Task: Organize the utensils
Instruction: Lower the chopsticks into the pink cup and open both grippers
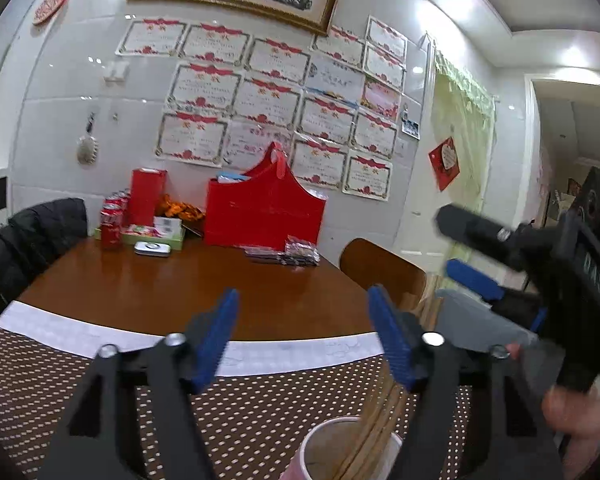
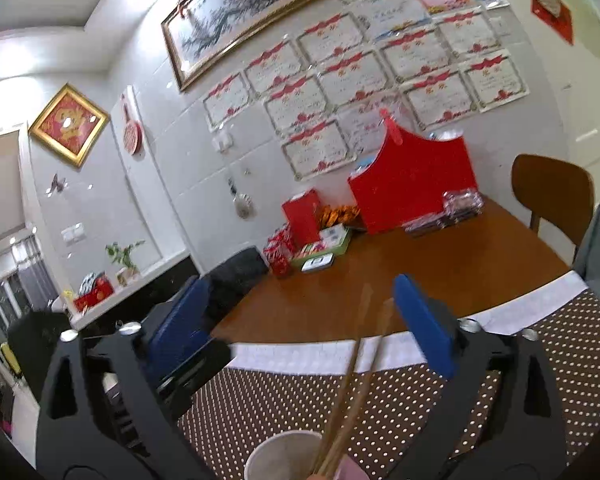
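Note:
A white and pink paper cup (image 1: 342,450) stands on the brown dotted mat at the bottom of the left wrist view, with several wooden chopsticks (image 1: 376,428) leaning in it. My left gripper (image 1: 302,338) is open above the cup, holding nothing. The right gripper (image 1: 460,248) shows at the right of that view, raised. In the right wrist view the cup (image 2: 284,458) is at the bottom edge with chopsticks (image 2: 360,376) sticking up between the fingers. My right gripper (image 2: 312,324) is open and clear of the chopsticks.
A round wooden table (image 1: 180,280) carries a dotted mat (image 1: 28,376) with a white border. A red gift bag (image 1: 264,212), red box, cans and packets stand at the far side by the wall. A chair with a dark jacket (image 1: 32,240) stands left, a wooden chair (image 1: 380,268) right.

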Demonstrator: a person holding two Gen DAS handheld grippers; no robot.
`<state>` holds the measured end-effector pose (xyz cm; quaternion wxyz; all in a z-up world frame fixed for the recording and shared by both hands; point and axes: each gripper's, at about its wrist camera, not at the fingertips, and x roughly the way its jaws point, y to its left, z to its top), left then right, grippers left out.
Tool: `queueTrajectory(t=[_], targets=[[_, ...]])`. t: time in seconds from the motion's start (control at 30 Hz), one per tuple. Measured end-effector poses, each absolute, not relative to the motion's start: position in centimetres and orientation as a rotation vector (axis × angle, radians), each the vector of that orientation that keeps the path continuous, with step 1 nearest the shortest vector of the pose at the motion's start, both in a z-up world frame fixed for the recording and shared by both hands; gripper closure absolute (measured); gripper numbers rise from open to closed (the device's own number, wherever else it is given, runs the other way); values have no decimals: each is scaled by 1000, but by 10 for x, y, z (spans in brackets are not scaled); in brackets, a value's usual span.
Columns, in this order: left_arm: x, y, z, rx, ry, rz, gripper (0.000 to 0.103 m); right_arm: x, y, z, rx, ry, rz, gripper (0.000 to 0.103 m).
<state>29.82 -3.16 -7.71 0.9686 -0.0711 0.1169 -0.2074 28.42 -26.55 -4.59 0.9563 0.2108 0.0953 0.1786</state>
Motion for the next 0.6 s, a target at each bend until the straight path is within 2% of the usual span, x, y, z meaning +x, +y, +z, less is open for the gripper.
queueTrajectory(t=[0.17, 0.6], targets=[[272, -14, -70, -117, 251, -353, 25, 274, -270, -32, 434, 193, 319, 6], [193, 10, -68, -3, 313, -288, 24, 194, -251, -34, 273, 316, 293, 6]])
